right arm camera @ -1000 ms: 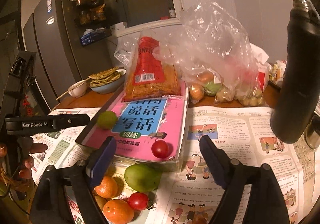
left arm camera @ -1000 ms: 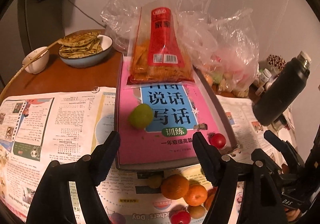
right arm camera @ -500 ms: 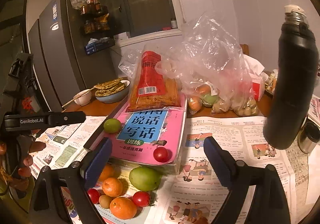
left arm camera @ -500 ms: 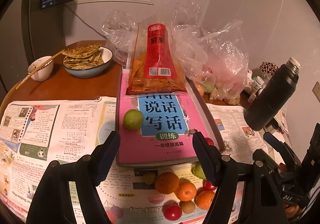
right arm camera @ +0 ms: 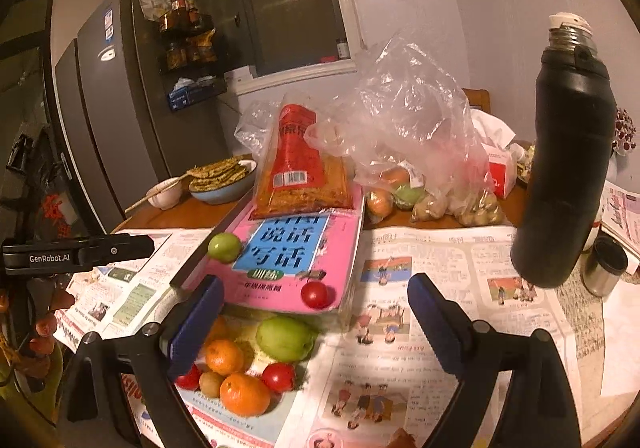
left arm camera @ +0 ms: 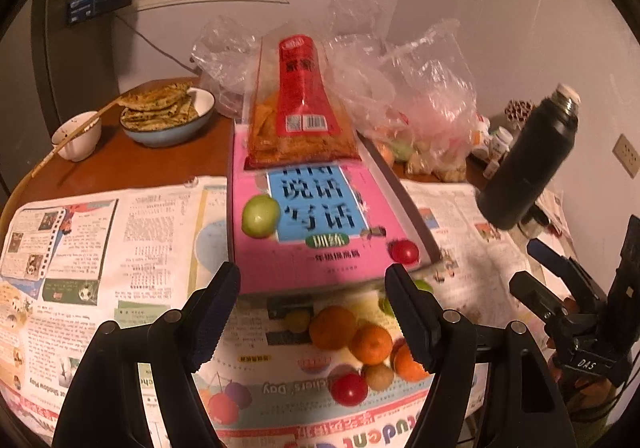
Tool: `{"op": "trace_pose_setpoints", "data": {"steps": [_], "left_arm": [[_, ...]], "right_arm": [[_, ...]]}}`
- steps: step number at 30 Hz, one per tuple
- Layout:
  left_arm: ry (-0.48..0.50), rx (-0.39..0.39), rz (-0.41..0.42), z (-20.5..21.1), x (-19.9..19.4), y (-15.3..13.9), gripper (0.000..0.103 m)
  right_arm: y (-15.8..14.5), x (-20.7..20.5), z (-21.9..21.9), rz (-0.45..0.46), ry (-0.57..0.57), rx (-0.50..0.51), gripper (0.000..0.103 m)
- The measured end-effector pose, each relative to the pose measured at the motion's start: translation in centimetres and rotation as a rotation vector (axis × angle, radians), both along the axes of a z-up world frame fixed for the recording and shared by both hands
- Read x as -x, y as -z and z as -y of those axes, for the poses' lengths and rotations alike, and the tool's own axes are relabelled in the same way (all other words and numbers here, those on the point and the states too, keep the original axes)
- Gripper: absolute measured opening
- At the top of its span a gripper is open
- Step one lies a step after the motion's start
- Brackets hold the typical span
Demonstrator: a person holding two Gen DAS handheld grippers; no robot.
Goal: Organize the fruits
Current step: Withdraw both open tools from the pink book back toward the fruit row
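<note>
Both my left gripper (left arm camera: pixel 312 308) and my right gripper (right arm camera: pixel 316 318) gape wide and empty above the fruit pile (right arm camera: pixel 244 364) on the newspaper (right arm camera: pixel 436 260). Beyond them, a green fruit (left arm camera: pixel 261 215) and a red fruit (left arm camera: pixel 404 251) sit on a sloping pink book (left arm camera: pixel 312 220); I judge a careless nudge could roll them off.

The pink workbook (right arm camera: pixel 288 248) carries big Chinese characters on its blue panel, 说话 over 写话, with 训练 in a green oval below; a smaller line under that is too blurred to read. The black left gripper's (right arm camera: pixel 76 254) body, seen from the right wrist, reads "GenRobot.AI". The right gripper's (left arm camera: pixel 576 332) mount in the left wrist view bears "DAS". On the newspaper (left arm camera: pixel 280 388), seen upside down, "Day" can be read. The red snack bag (right arm camera: pixel 294 164) shows a barcode; its characters are unreadable.
</note>
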State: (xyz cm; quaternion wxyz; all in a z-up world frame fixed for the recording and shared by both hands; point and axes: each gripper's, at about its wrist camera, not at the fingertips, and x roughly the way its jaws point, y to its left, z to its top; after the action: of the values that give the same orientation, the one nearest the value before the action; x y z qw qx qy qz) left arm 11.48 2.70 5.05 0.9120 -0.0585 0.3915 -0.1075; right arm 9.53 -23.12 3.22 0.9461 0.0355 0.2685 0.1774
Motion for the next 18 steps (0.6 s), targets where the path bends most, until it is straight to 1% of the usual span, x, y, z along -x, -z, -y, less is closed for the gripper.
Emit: {"op": "trace_pose_setpoints", "data": {"steps": [7, 13, 16, 18], "left_arm": [[0.03, -0.019, -0.038, 0.6, 0.7, 1.3, 0.076], [0.063, -0.041, -0.093, 1.4, 0.9, 2.5, 0.076], [0.081, 0.001, -0.13, 1.5, 1.0, 3.2, 0.076], [0.091, 0.011, -0.159, 1.6, 0.9, 4.0, 0.076]], "right_arm": [[0.9, 1.9, -1.4, -0.008, -0.043, 0.039, 0.093], [2.5, 2.9, -2.1, -0.044, -0.073, 0.06, 0.093], [3.8, 3.1, -2.2, -0.088, -0.059, 0.064, 0.093], [4.9, 3.0, -2.3, -0.125, -0.063, 0.057, 0.093]]}}
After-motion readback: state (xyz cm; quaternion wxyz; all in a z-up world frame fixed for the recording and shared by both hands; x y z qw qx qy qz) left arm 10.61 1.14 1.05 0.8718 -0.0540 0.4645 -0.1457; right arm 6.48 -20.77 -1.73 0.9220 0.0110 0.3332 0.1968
